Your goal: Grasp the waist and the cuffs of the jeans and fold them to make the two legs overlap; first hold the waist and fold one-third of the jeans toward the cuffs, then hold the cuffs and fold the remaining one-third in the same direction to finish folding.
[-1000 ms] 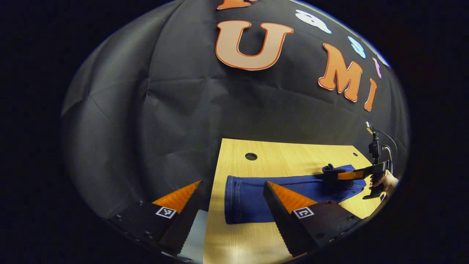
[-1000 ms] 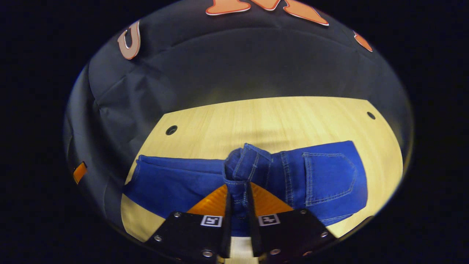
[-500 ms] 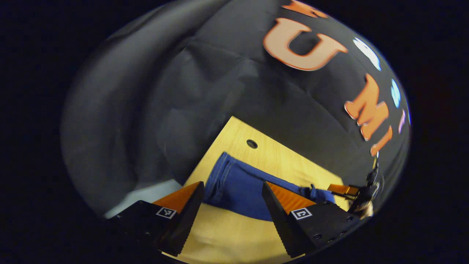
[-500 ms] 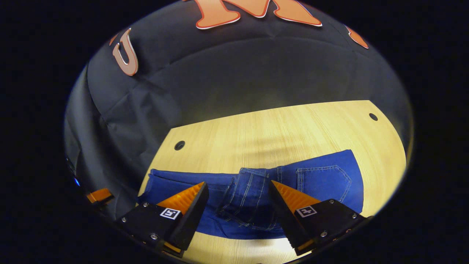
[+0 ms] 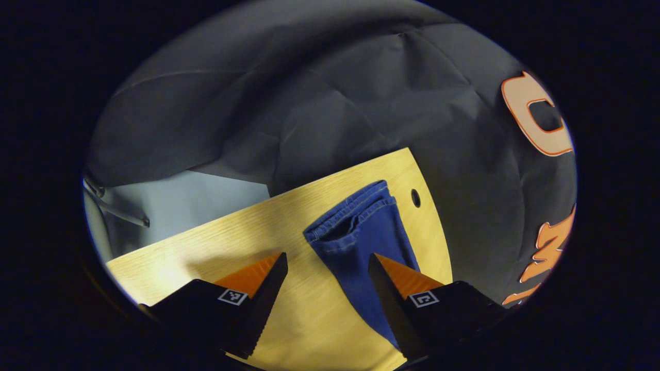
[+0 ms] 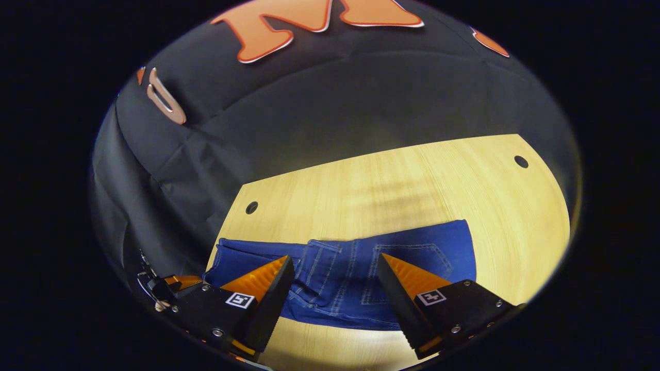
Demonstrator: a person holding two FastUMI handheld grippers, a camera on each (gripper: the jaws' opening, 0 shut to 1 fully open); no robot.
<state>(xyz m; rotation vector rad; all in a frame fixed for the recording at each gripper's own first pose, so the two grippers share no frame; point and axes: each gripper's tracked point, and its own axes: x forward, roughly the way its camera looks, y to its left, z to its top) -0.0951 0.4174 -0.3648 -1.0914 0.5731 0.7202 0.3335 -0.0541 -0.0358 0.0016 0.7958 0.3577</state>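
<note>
right gripper (image 6: 332,268) released waist; jeans (image 6: 361,278) lie crosswise, cuffs (image 5: 350,219) left.

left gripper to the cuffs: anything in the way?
Nothing visible. In the left gripper view the left gripper is open, and the cuffs of the jeans lie just ahead on the table. Between its fingers and the cuffs there is bare wood, with no other object on it.

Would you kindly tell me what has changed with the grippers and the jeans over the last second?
The right gripper let go of the waist of the blue denim jeans, opened and drew back; the waist now lies folded over the legs. The left gripper swung round to face the cuffs. It stayed open, and the jeans stayed on the light wooden table.
</note>
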